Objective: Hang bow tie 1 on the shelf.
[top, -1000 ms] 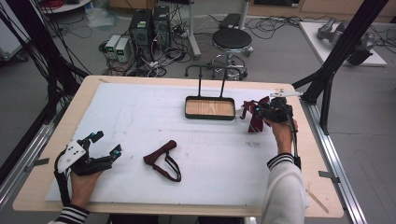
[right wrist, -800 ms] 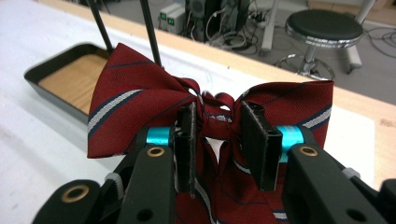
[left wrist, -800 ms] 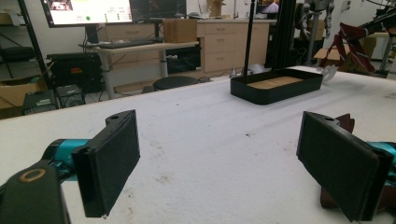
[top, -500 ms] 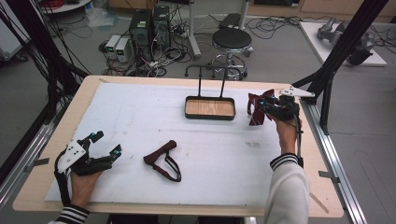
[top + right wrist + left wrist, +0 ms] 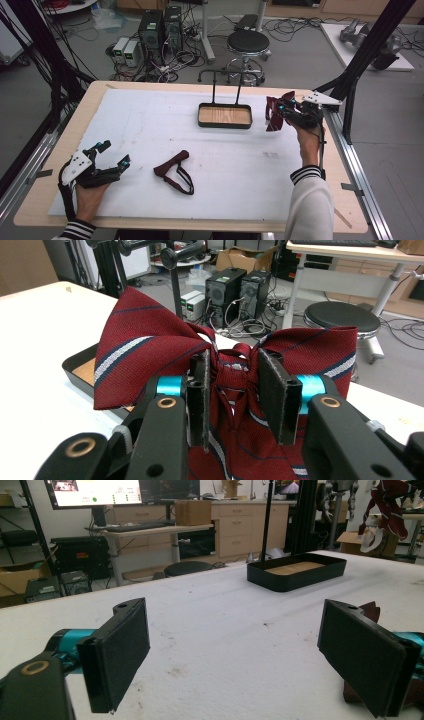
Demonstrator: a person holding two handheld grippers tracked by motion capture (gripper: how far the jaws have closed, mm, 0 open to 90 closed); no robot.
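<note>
Bow tie [image 5: 220, 365] is clamped at its knot in your right tool [image 5: 235, 390], lifted beside the tray [image 5: 224, 123]; next lower it inside. Left tool [image 5: 235, 650] rests open

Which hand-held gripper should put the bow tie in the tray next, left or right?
Right. The right hand-held gripper is shut on the bow tie, held beside the tray. The left hand-held gripper sits open, far off at the table's near edge.

dark red bow tie [image 5: 150, 345] with white and navy stripes.
</note>
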